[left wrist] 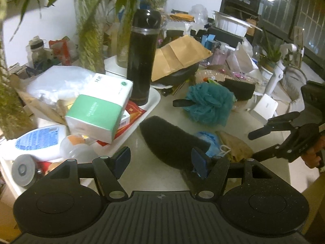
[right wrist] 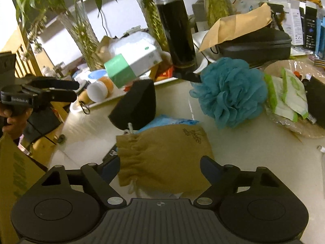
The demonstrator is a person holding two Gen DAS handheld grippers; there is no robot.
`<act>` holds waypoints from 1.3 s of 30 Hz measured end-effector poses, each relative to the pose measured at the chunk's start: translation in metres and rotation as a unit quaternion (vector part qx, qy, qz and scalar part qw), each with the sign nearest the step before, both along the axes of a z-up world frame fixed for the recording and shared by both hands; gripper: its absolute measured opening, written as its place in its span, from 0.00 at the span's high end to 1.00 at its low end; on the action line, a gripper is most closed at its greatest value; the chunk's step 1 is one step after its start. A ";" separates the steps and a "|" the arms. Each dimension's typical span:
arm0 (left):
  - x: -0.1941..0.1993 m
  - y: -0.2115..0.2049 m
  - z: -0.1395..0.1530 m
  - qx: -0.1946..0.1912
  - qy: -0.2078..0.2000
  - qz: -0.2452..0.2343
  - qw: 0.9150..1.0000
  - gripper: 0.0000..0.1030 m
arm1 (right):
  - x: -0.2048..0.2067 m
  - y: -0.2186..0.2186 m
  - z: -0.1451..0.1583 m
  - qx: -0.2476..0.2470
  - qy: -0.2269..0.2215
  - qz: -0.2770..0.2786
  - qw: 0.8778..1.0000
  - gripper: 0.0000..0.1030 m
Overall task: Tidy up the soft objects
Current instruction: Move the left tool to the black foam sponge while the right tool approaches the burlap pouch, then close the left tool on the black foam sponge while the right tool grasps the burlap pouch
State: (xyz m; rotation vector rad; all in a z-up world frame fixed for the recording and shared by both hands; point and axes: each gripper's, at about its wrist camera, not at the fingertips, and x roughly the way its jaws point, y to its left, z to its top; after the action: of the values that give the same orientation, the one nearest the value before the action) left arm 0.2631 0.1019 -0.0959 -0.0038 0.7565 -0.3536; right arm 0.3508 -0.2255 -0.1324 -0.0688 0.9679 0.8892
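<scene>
- The counter (right wrist: 233, 142) is pale and crowded; the tall black flask (right wrist: 174, 26) standing on a white tray (left wrist: 156, 97) serves as the landmark here.
- In front of the flask and a little to its right sits the teal bath pouf (right wrist: 229, 93), the biggest of the soft things, untouched by either gripper.
- Nearer the person than the flask lies a tan drawstring pouch (right wrist: 164, 158), flat on the counter, partly covering a blue plastic bag (right wrist: 172, 120).
- Just to the left of the pouch, between it and the tray under the flask, is a black sponge block (left wrist: 170, 140).
- The right gripper (right wrist: 160, 168) is wide apart and straddles the near end of the pouch; I see a gap between pads and cloth, so nothing is pinched yet.
- The left gripper (left wrist: 160, 160) stands partly spread, its right finger (left wrist: 200, 162) against or just over the sponge's near end, the other finger clear of it; I would say it holds nothing.
- My reading: this is the reach-and-grasp step, with both hands settling over their targets.
- Next, the right gripper would need to sink until its pads bracket the cloth, then pinch enough fabric to lift without dragging the blue bag along.
</scene>
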 end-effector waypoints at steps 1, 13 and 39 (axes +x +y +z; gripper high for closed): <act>0.003 -0.002 -0.002 0.000 0.002 -0.002 1.000 0.34 | 0.001 0.003 -0.003 -0.007 -0.001 0.001 1.000 0.23; 0.040 -0.023 -0.017 -0.001 0.049 -0.031 0.998 0.22 | -0.003 0.001 -0.002 -0.015 -0.007 0.004 1.000 0.96; 0.101 -0.063 -0.051 0.059 0.156 0.014 0.986 0.53 | -0.038 -0.070 0.057 0.005 -0.044 -0.085 0.995 0.97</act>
State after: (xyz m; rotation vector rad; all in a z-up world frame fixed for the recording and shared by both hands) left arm 0.3645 0.0390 -0.1469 0.0425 1.0861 -0.2835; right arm 0.3131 -0.2955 -0.0753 -0.0165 0.8735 0.7293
